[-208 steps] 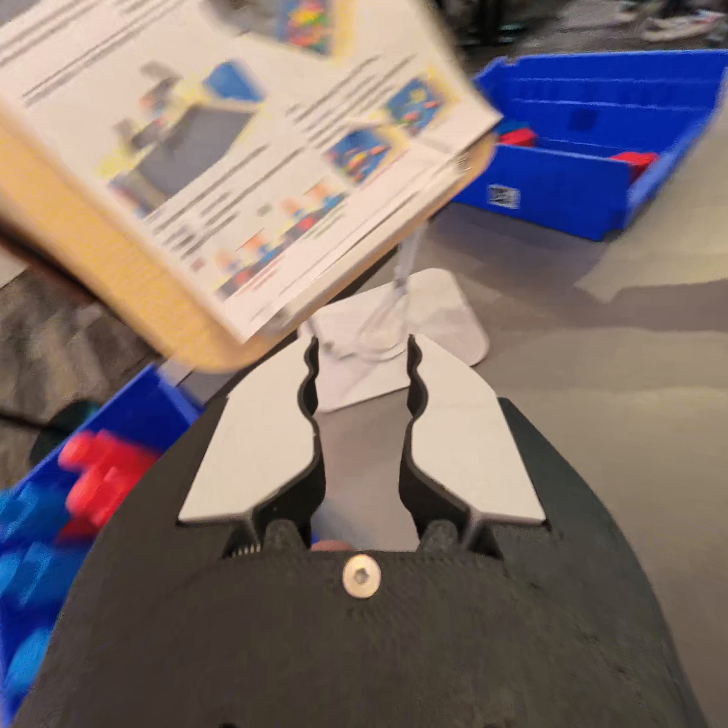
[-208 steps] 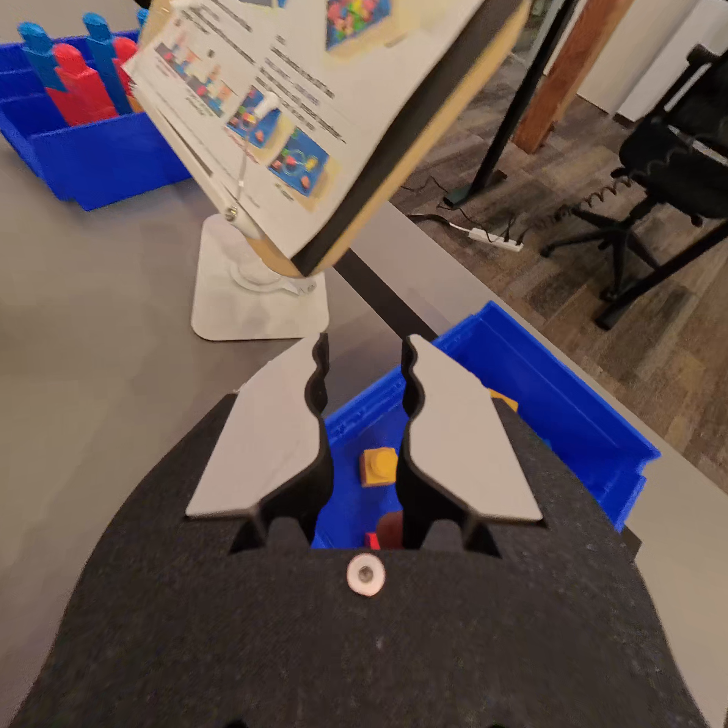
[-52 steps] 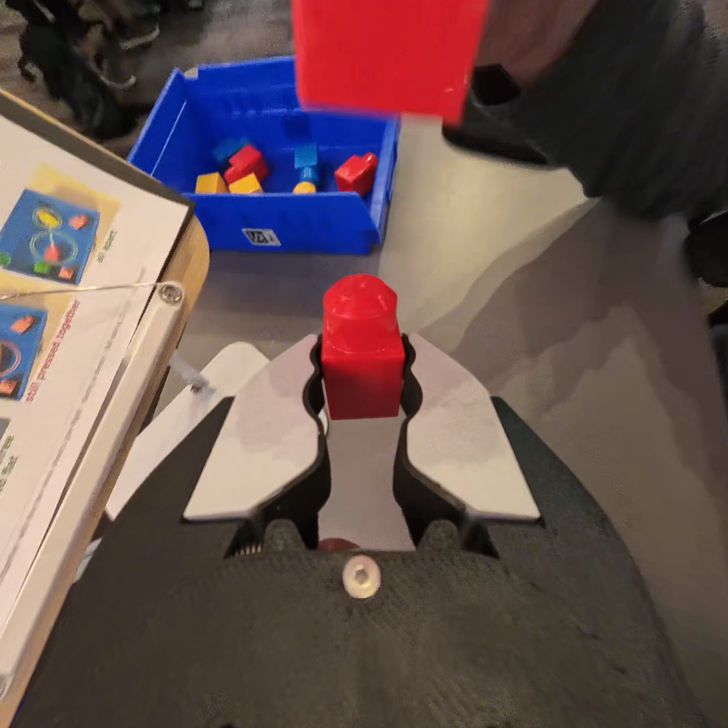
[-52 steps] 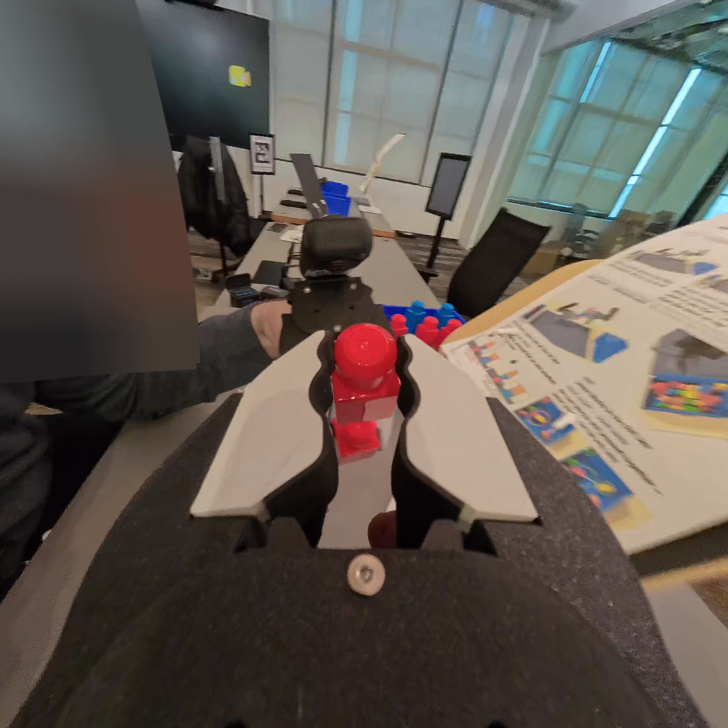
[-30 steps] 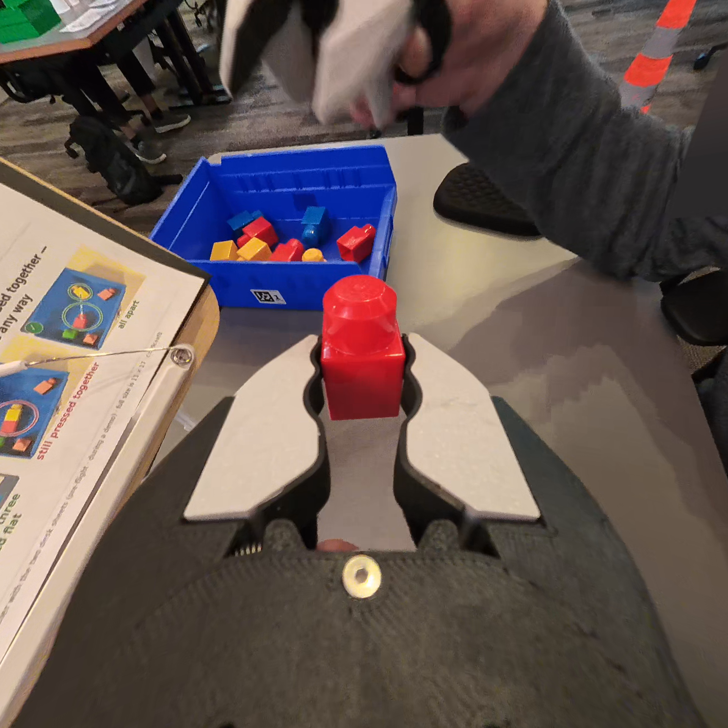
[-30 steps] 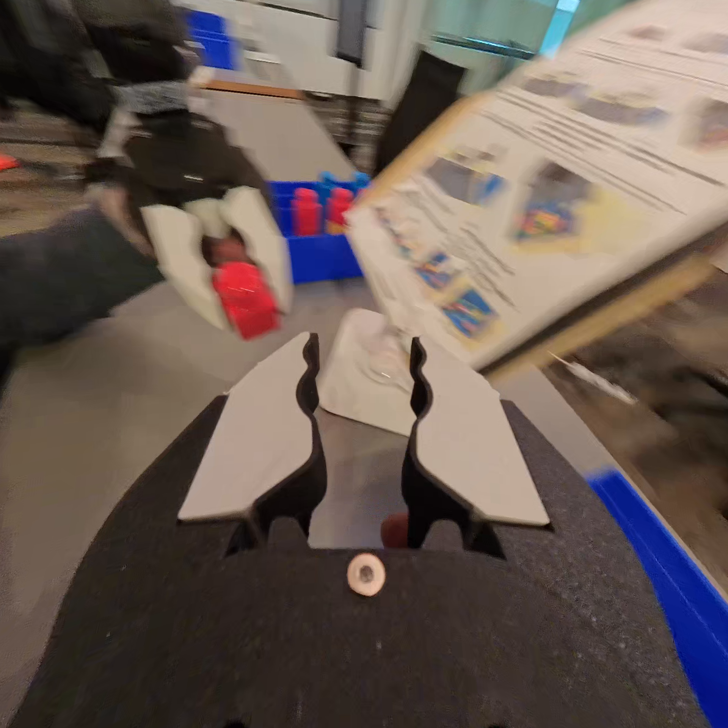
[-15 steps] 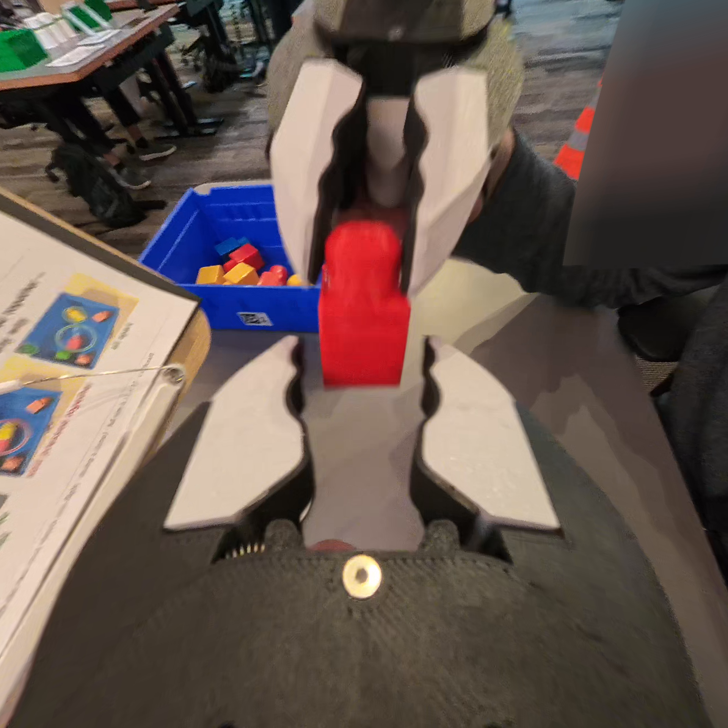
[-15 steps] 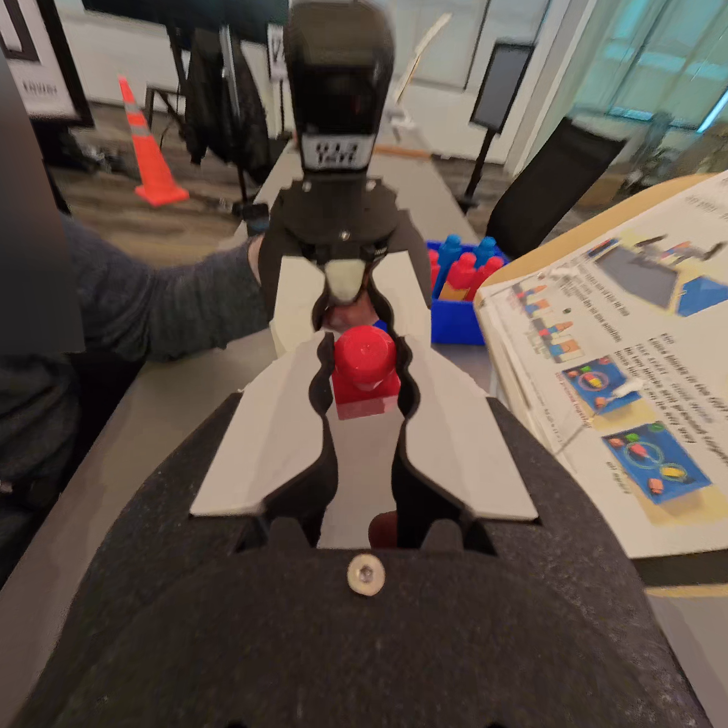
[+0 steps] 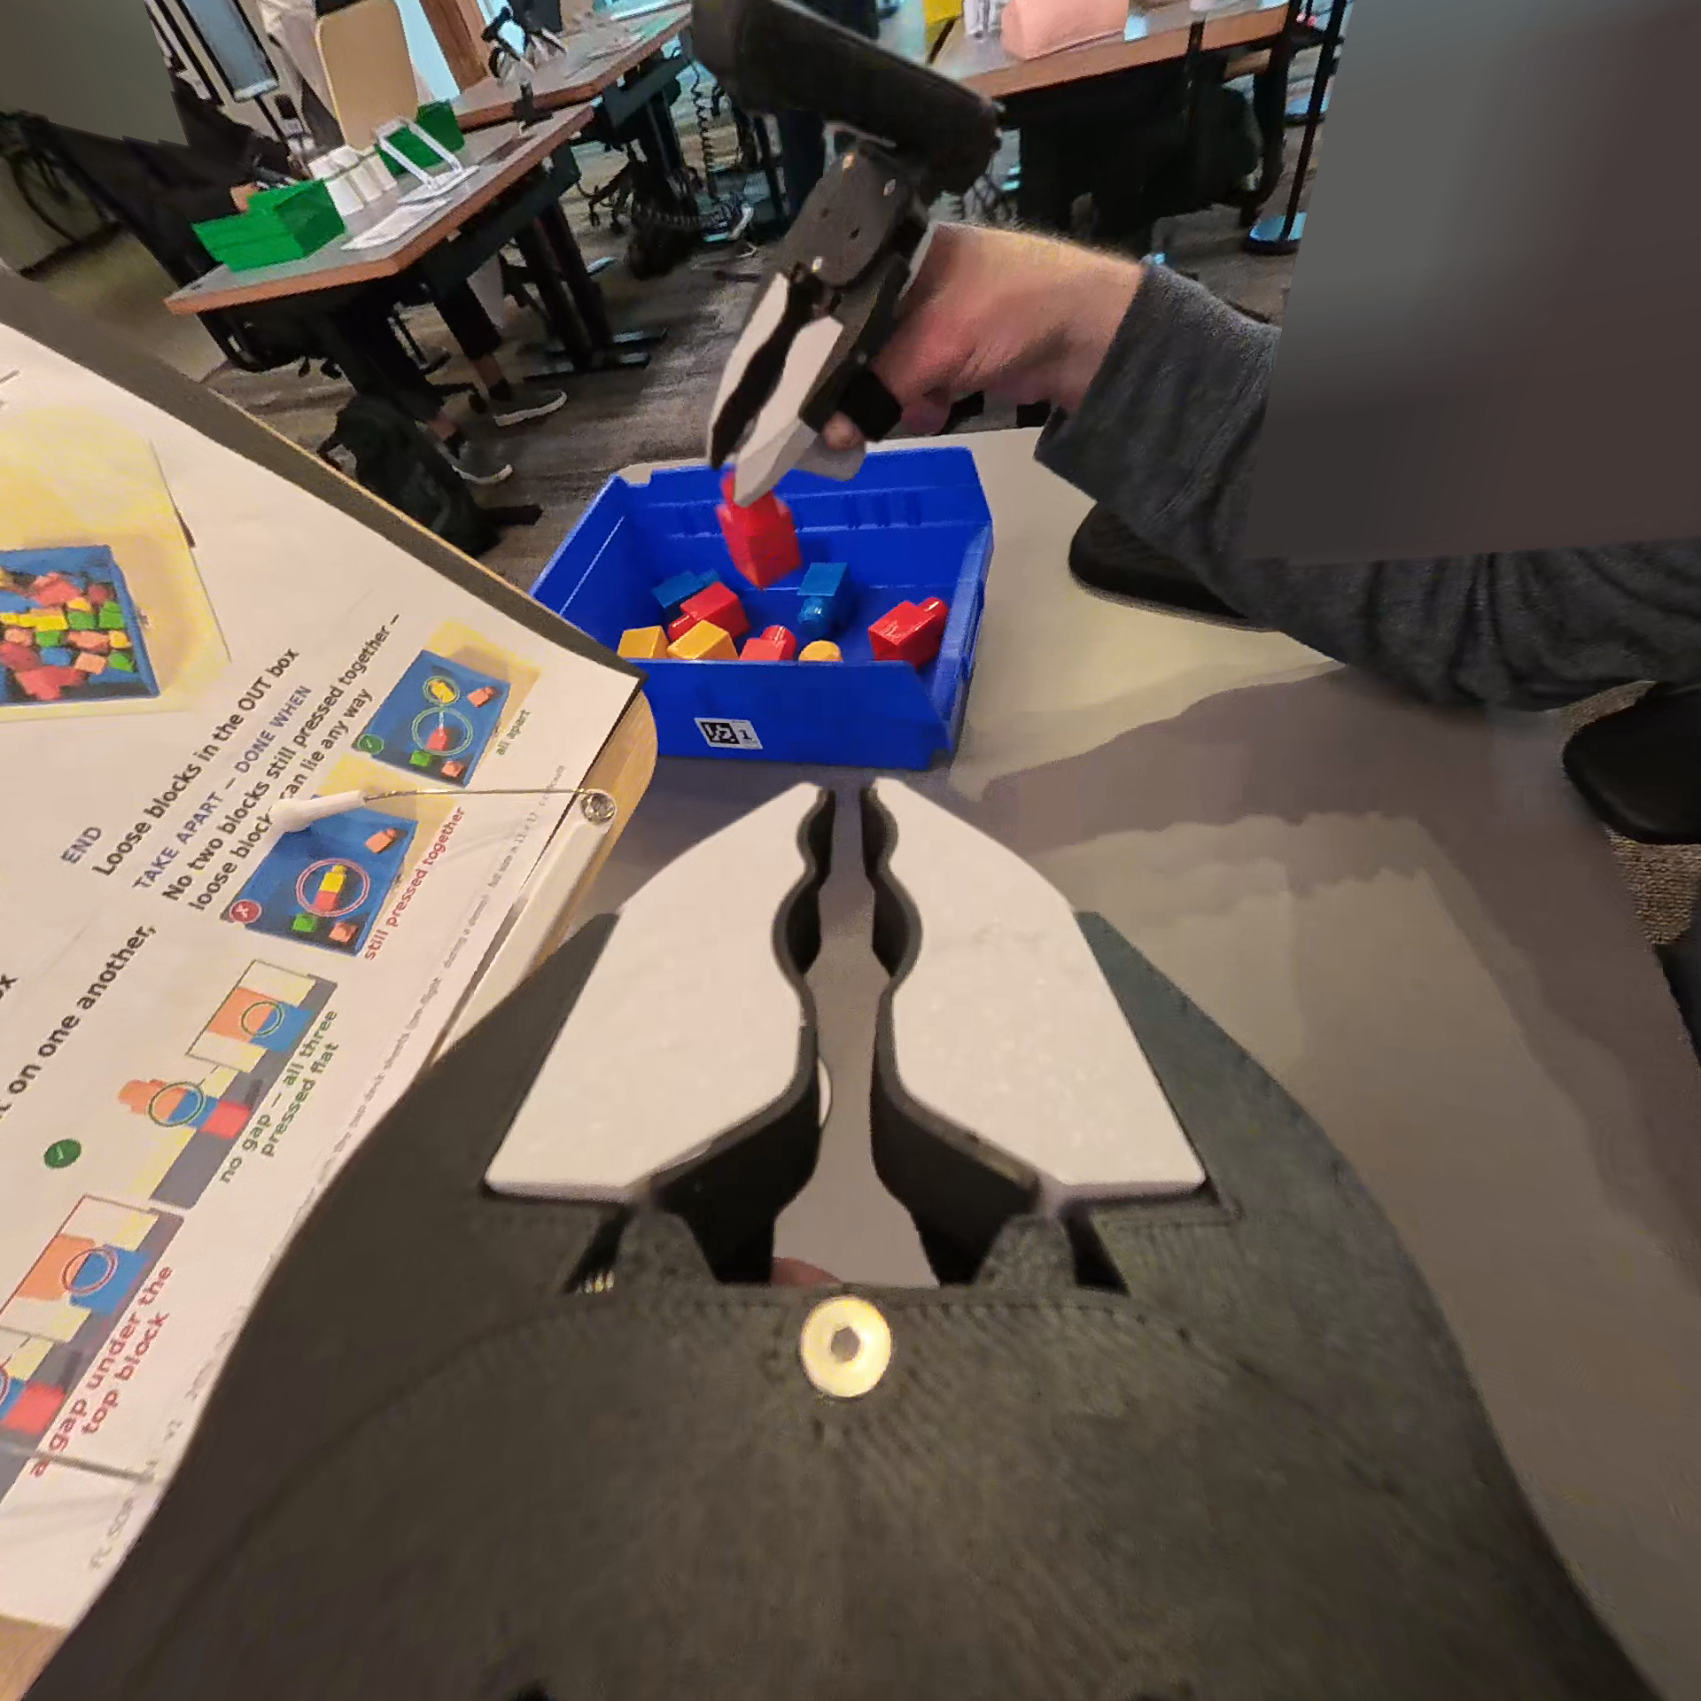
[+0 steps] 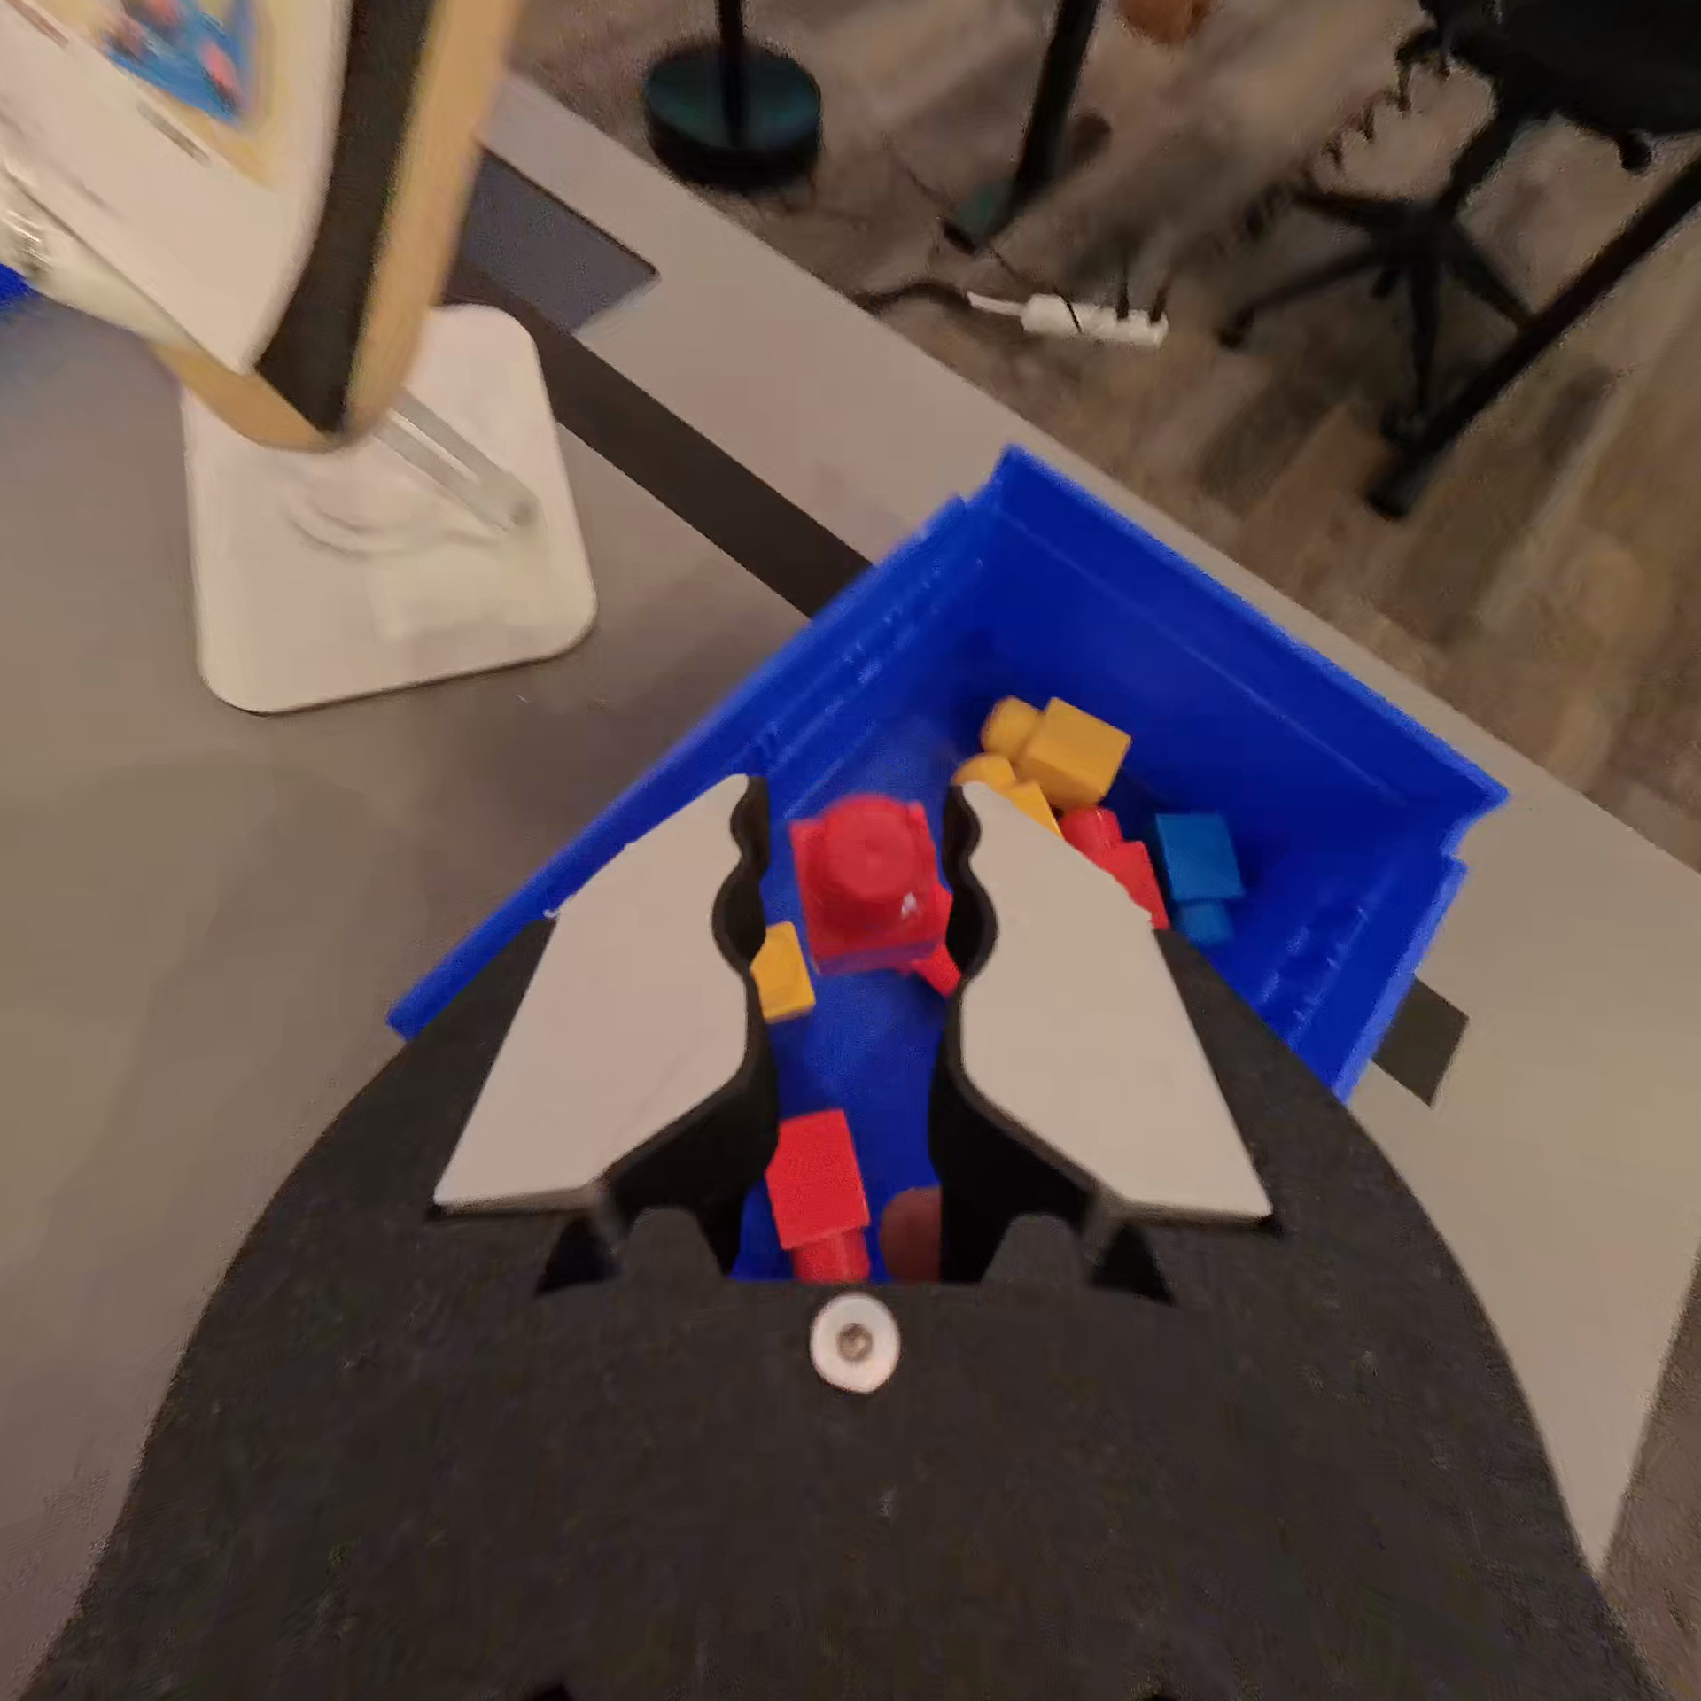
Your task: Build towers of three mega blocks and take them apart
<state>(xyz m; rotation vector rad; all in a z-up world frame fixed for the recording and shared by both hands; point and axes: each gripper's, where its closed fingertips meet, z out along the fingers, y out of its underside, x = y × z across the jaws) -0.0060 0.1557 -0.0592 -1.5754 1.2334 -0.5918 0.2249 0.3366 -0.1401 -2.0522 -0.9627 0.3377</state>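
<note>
My left claw [image 9: 849, 810] hangs over the grey tabletop [image 9: 1289, 920] with its jaws drawn narrow, only a thin slit between the pads and nothing in it. At 12 o'clock from it stands the blue bin [image 9: 801, 709], near the tabletop's far edge. At 9 o'clock the tilted instruction board [image 9: 276, 736] reaches close to the bin's left corner. My right claw [image 10: 851, 810] is above that bin, pointing down into it, with my hand [image 9: 994, 322] behind it at about 2 o'clock in the left wrist view. Its jaws stand moderately wide. A red mega block [image 10: 865, 884], stud toward the camera, sits between the pads, with a dark gap on each side, so the pads do not press on it. From the left wrist view this block is tilted just under the fingertips, above the bin floor; I cannot tell whether it touches them. Loose blocks lie in the bin: yellow ones [image 10: 1068, 755] at 1 o'clock from my right claw, a blue one [image 10: 1197, 856] at 3 o'clock, and another red one [image 10: 815, 1169] at 6 o'clock. The board's white base [image 10: 387, 571] rests on the tabletop at 10 o'clock.
</note>
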